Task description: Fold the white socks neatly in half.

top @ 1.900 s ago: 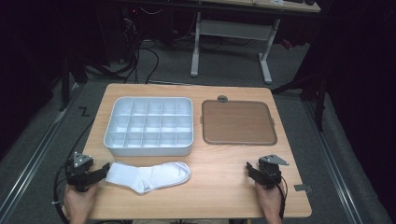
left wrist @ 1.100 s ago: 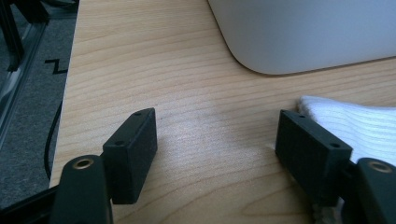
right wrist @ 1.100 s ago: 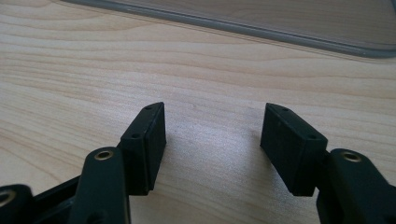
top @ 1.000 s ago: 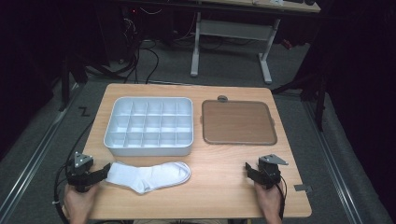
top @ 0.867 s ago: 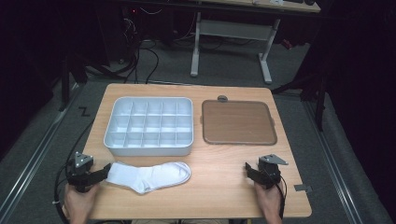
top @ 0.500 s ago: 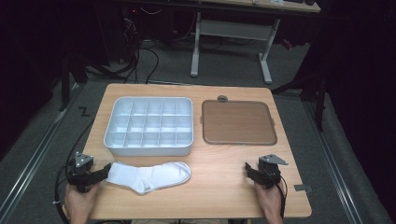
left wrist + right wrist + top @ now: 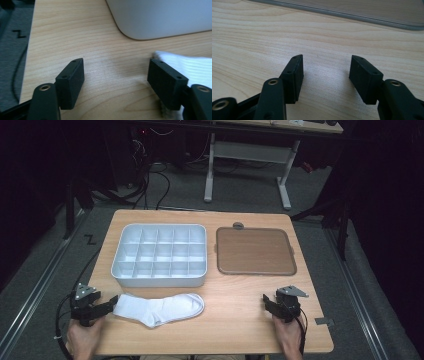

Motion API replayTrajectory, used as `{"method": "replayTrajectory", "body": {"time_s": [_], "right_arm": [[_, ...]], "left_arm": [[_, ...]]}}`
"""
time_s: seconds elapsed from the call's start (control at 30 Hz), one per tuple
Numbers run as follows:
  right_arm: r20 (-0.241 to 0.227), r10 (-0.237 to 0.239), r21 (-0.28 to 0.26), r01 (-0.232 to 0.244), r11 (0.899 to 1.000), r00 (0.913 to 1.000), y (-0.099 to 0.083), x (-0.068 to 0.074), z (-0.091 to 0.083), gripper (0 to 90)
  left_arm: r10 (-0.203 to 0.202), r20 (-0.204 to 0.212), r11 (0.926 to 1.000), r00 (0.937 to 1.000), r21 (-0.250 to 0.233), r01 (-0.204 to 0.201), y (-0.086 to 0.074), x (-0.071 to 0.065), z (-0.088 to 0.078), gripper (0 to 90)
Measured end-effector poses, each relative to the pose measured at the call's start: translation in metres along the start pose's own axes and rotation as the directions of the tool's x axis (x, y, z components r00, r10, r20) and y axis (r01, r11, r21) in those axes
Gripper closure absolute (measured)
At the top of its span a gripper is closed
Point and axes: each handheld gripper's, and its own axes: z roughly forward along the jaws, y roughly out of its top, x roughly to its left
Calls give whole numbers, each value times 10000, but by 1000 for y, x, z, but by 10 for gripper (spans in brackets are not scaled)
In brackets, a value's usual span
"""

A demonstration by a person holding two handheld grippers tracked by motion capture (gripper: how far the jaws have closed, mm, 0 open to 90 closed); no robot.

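A white sock point(image 7: 159, 309) lies flat along the near part of the wooden table point(image 7: 235, 325), just in front of a white compartment box point(image 7: 161, 255). My left gripper point(image 7: 109, 306) rests at the table's near left, open, its tip at the sock's cuff end. In the left gripper view that gripper point(image 7: 115, 75) stands open over bare wood, and the sock's edge point(image 7: 190, 68) lies beside and partly under the right-hand jaw. My right gripper point(image 7: 268, 303) sits at the near right, open; in the right gripper view the gripper point(image 7: 325, 72) has nothing between its jaws.
A brown tray with a grey rim point(image 7: 254, 251) lies to the right of the box, and its rim point(image 7: 337, 13) shows ahead in the right gripper view. The box's rounded corner point(image 7: 160, 17) is close ahead of the left gripper. A small grey knob point(image 7: 238, 225) sits at the tray's far edge.
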Motion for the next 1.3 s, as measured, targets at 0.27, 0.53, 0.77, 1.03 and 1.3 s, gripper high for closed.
{"method": "replayTrajectory", "body": {"time_s": [0.27, 0.53, 0.77, 1.03, 1.3], "right_arm": [[-491, 74, 41, -72, 10000, 9988, 0, 3, -3, 493], [-763, -80, -275, 59, 9996, 9971, 3, 13, -10, 507], [-1408, -480, -742, 378, 9965, 9889, 11, 34, -16, 526], [-2318, -889, -635, 761, 9951, 9687, 17, 58, -14, 556], [-3124, -1517, -655, 1380, 9883, 9378, 27, 89, -11, 573]], "left_arm": [[-379, 344, 9992, 9987, -137, 384, 4, 0, -6, 338], [-833, 1016, 9962, 9913, -180, 856, 9, -8, -19, 334], [-717, 1306, 9974, 9888, 111, 709, 9, -22, -28, 340], [-845, 1198, 9953, 9892, 570, 781, 0, -29, -28, 369], [-770, 1102, 9942, 9909, 827, 680, -6, -34, -25, 389]]}}
